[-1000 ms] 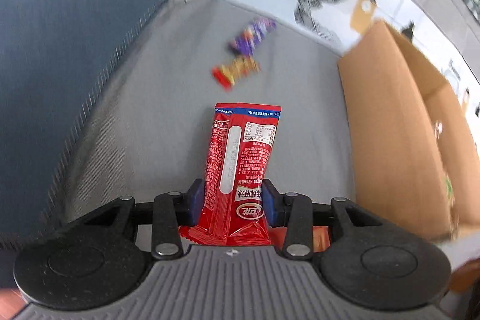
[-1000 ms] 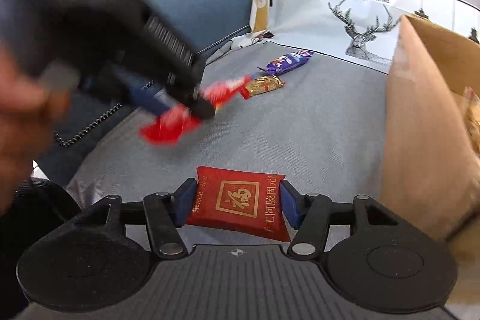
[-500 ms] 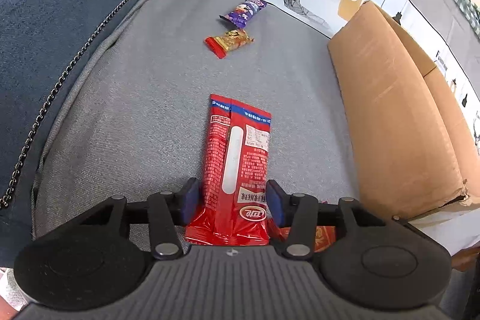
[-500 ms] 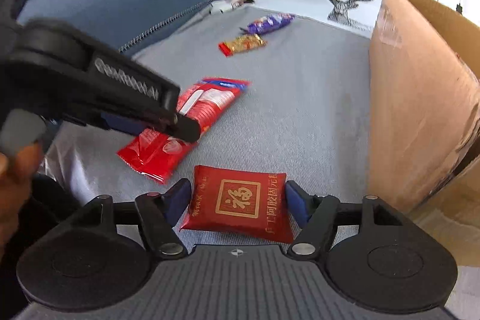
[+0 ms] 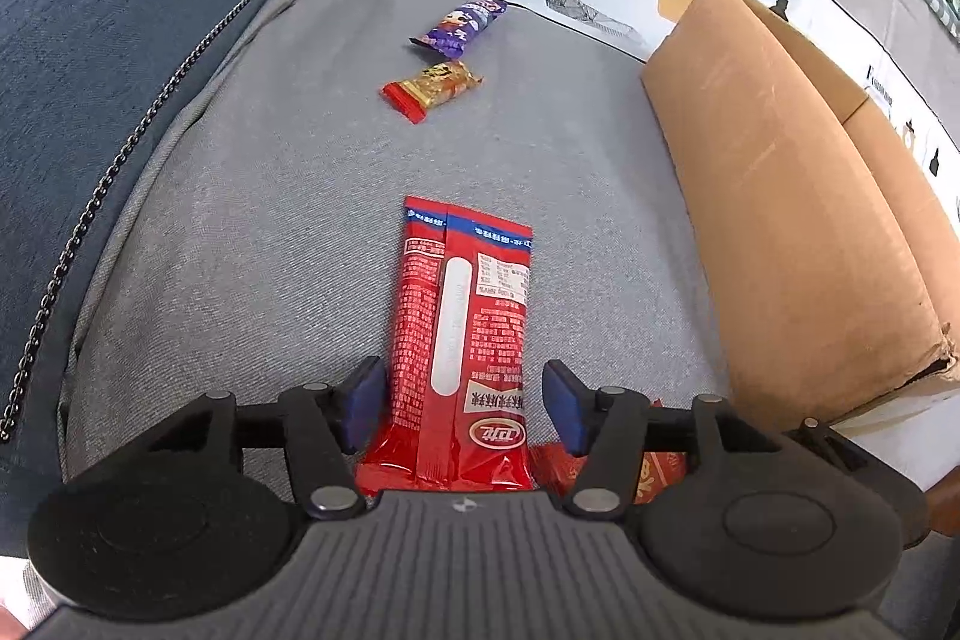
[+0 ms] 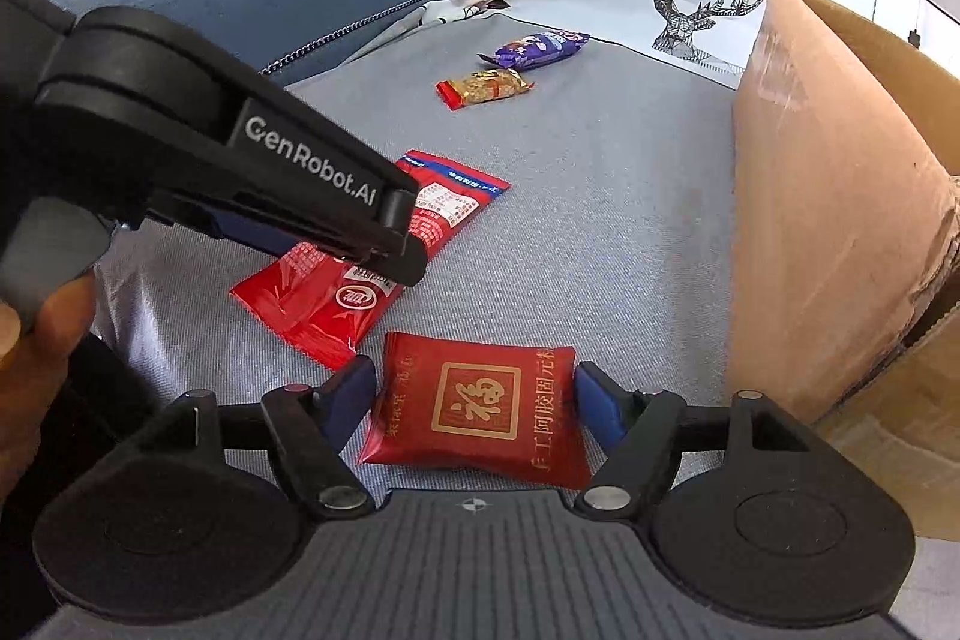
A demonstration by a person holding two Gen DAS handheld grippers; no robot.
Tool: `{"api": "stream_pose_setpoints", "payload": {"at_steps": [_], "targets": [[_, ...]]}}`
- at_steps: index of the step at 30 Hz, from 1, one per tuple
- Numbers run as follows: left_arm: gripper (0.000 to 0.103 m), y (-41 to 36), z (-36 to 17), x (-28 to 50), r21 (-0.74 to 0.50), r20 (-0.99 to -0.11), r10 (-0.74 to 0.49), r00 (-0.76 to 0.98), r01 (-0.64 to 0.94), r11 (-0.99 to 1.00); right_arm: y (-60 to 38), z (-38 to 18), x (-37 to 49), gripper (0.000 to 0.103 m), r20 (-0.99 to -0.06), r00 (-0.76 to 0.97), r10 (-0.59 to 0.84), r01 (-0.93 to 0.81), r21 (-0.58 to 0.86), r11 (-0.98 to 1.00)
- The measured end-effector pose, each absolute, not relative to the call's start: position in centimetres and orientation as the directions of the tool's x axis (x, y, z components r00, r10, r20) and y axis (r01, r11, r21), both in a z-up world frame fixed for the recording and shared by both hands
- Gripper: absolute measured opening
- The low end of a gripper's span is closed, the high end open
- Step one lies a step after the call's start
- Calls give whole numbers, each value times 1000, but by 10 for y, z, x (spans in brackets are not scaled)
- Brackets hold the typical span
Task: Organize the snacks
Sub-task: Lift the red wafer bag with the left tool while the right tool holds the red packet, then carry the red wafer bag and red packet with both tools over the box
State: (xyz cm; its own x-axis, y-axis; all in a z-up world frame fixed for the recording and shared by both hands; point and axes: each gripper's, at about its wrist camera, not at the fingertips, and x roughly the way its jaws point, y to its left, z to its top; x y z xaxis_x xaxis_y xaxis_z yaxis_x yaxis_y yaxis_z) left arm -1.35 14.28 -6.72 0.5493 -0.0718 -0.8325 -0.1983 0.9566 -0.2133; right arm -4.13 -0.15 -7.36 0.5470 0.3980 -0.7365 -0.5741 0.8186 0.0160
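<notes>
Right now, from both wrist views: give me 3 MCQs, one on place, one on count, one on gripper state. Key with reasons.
1. Where is the purple snack?
A. beyond the gold snack
B. in the box
C. in a gripper

2. How many snack packets lie on the cushion?
A. two
B. four
C. six

3. The left gripper is:
A. open around the long red pack
B. clamped on it
C. away from it

Key: A, it lies farther off, by the deer print; B, purple, gold, long red, square red pack; A, gaps show beside both pads.
</notes>
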Motion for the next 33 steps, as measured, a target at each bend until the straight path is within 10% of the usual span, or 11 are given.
{"api": "stream_pose_setpoints", "payload": {"at_steps": [33], "targets": [[44,135,-53,-30,-220,-775,-87,626,-139,966,-16,-48,-55,61,-680,584,443,-583,28,812]]}}
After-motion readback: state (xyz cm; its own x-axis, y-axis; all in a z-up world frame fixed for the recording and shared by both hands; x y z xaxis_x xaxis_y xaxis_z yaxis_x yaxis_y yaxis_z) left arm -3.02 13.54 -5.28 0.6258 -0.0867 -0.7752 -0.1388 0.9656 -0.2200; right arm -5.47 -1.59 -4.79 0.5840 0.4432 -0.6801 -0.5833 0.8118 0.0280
